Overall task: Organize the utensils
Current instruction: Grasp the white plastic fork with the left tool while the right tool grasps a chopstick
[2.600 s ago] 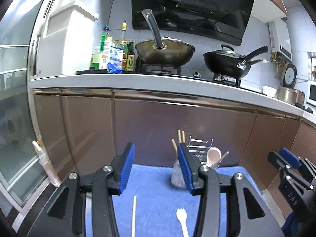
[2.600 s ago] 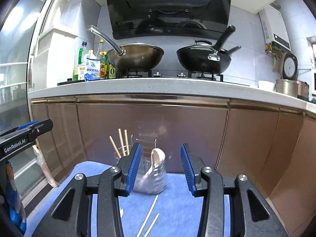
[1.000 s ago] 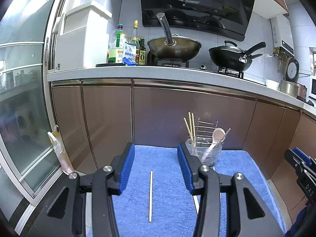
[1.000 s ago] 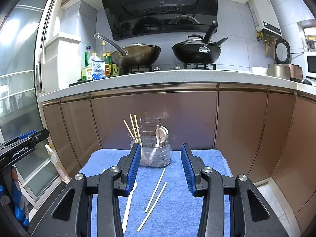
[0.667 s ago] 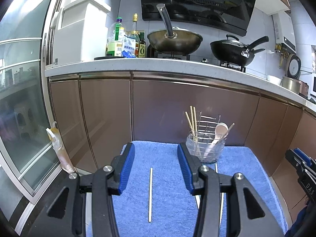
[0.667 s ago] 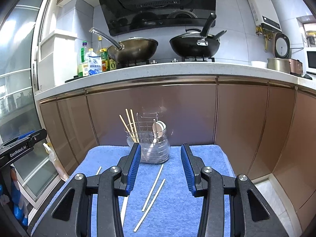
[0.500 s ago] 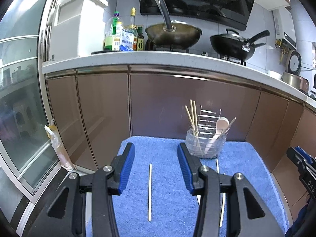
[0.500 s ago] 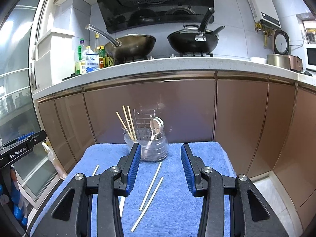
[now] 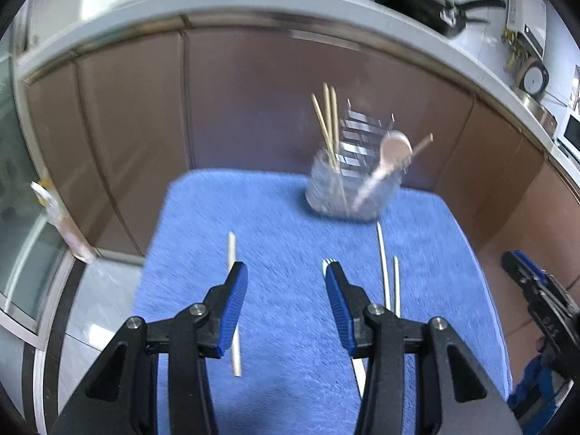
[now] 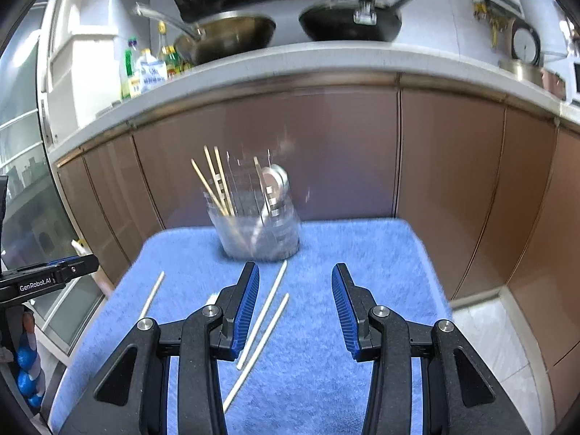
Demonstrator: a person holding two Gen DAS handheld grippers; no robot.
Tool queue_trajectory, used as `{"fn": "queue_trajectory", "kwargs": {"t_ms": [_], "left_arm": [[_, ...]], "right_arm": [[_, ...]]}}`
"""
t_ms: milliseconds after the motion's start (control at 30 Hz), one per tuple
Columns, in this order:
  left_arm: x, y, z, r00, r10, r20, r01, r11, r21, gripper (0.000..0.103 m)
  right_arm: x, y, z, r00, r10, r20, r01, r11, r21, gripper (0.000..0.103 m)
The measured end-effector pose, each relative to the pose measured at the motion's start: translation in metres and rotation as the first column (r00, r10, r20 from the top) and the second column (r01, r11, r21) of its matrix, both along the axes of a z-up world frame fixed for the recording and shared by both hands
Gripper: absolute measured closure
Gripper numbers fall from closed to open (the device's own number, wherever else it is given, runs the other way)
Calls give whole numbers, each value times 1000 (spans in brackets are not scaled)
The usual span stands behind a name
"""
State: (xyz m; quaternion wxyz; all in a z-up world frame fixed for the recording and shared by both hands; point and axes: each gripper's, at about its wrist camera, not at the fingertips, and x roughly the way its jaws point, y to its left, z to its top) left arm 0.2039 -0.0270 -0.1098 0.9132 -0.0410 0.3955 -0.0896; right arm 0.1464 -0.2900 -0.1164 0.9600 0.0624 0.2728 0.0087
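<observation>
A clear utensil holder (image 9: pixel 349 190) (image 10: pixel 259 230) with chopsticks and a spoon stands at the far side of a blue mat (image 9: pixel 290 224) (image 10: pixel 362 253). One loose chopstick (image 9: pixel 232 250) (image 10: pixel 152 295) lies on the left of the mat. Two more chopsticks (image 9: pixel 384 264) (image 10: pixel 268 311) lie side by side in front of the holder. A white fork (image 9: pixel 327 262) lies partly under my left gripper's right finger. My left gripper (image 9: pixel 286 282) and my right gripper (image 10: pixel 295 286) are both open and empty above the mat.
Brown cabinet fronts (image 10: pixel 362 152) stand right behind the mat, under a counter (image 10: pixel 326 58) with pans and bottles. Tiled floor (image 10: pixel 482 330) lies right of the mat and glass doors (image 9: pixel 21 253) stand to the left.
Both grippers have pulled back, risen and tilted down toward the mat. More of the mat shows, along with the fork and all three loose chopsticks. Both stay open.
</observation>
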Motion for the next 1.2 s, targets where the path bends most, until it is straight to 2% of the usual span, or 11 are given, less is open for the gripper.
{"fn": "queue_trajectory", "kwargs": {"t_ms": [233,433,567,733,900,1100,1200], "left_arm": [[36,-27,-37,986,-80,-150,80,997,-1,60],[58,-48,-60,970,-125,-208,129,992,7,60],[78,-59,-76,947,-157,-280,163,987,-2,60],[97,-70,-86,913,-185,-365,190,982,-22,61],[112,-77,-100,885,-181,-429,184,982,-35,61],[124,-89,-116,854,-184,-487,190,981,-37,61],[126,-94,-119,856,-180,-484,193,981,-24,62]], "right_arm": [[45,-1,-43,980,67,-187,-62,998,34,62],[85,-1,-61,959,129,-254,-114,991,74,67],[118,3,-70,938,180,-297,-151,982,116,73],[165,9,-89,895,220,-389,-158,970,185,81],[196,23,-103,859,220,-463,-160,973,166,82],[213,35,-112,837,197,-510,-154,980,125,82],[216,41,-117,829,187,-528,-149,982,114,85]]}}
